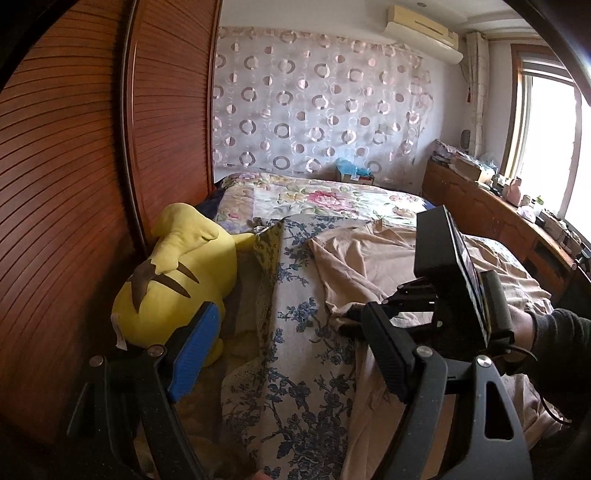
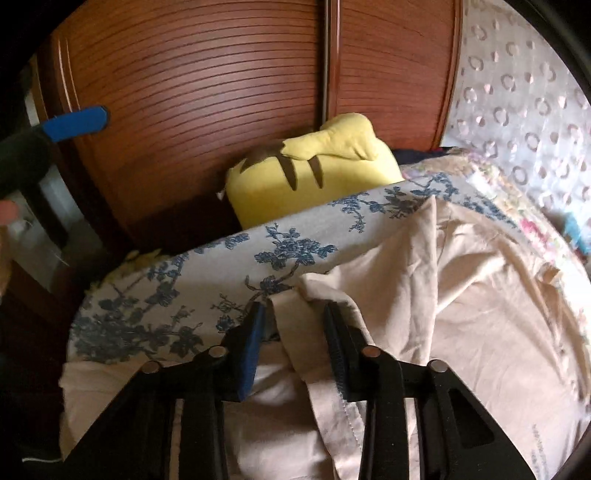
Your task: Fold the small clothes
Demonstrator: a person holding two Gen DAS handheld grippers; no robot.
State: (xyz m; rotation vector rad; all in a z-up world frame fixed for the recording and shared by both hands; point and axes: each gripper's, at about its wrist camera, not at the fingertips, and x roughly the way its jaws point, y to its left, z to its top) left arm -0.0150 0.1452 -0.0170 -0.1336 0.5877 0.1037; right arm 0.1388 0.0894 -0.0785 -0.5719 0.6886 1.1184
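One beige garment (image 2: 424, 295), one yellow plush toy (image 1: 177, 280), two hand-held grippers.

Slatted reddish wood wardrobe (image 1: 74, 184) at left, circle-print curtain (image 1: 314, 103) upper centre, air conditioner (image 1: 421, 29) upper right, bright window (image 1: 554, 147) right edge, low wooden cabinet (image 1: 480, 206) beneath.
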